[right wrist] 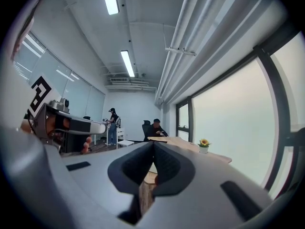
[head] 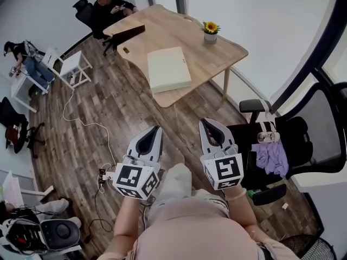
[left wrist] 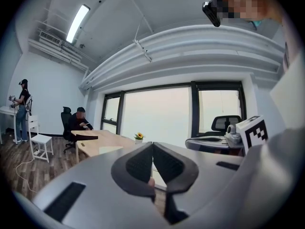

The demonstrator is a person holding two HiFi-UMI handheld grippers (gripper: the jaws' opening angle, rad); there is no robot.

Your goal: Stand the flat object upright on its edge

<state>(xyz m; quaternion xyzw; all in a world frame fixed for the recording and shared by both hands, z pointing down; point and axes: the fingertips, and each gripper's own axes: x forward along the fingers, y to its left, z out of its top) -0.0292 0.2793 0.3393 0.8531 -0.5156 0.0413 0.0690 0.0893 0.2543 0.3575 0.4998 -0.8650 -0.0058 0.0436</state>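
Spanning the office, a wood-plank floor [head: 108, 112] runs under a wall of tall windows [left wrist: 157, 113]; a light wooden table [head: 179, 31] with rounded corners stands near the glass; a black office chair [head: 303, 140] sits to the right with a purple cloth [head: 271, 157] on its seat; a seated person [head: 108, 7] is at the table's far end; a white chair [head: 73, 66] stands off to the left; the flat cream-coloured slab [head: 168, 69] lies face down on the tabletop at its near edge, well apart from both tools; the left gripper [head: 157, 130] and right gripper [head: 204, 123] are held side by side above the floor, pointing towards the table, each with its jaws pressed together on nothing; a potted sunflower [head: 210, 30] stands on the table's window side; a thin white cable [head: 81, 121] trails across the planks.
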